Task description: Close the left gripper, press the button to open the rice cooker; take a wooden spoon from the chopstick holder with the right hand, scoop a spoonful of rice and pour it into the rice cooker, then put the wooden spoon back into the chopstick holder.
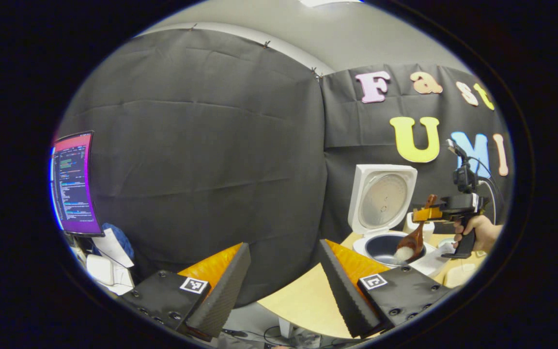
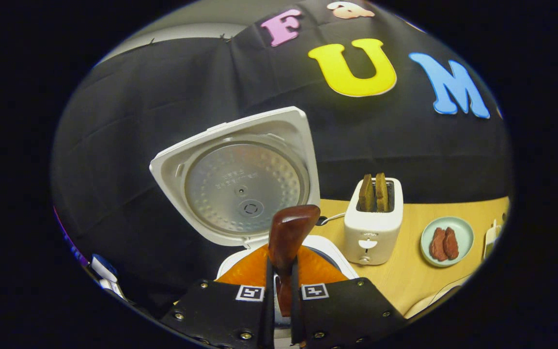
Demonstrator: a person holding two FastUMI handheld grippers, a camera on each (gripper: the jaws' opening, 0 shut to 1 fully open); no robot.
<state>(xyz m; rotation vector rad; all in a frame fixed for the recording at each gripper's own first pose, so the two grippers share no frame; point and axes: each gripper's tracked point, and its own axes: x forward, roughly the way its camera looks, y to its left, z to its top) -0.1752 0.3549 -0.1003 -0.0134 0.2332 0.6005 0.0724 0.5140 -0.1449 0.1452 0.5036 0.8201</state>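
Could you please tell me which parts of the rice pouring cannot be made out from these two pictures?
- Spoon bowl: in the right gripper view, the right gripper covers everything below the wooden spoon handle.
- Pot contents: in the left gripper view, the rice cooker pot is small and dark; any rice inside is unreadable.
- Rice at the spoon tip: a white blur, amount unclear.
- Chopstick holder: cannot be identified in the left gripper view.

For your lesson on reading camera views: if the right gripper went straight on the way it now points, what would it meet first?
Probably the open lid of the rice cooker. The right gripper, shut on the wooden spoon, faces the lid's silvery underside, standing upright just beyond the spoon's handle end. Depth is hard to judge in this fisheye view.
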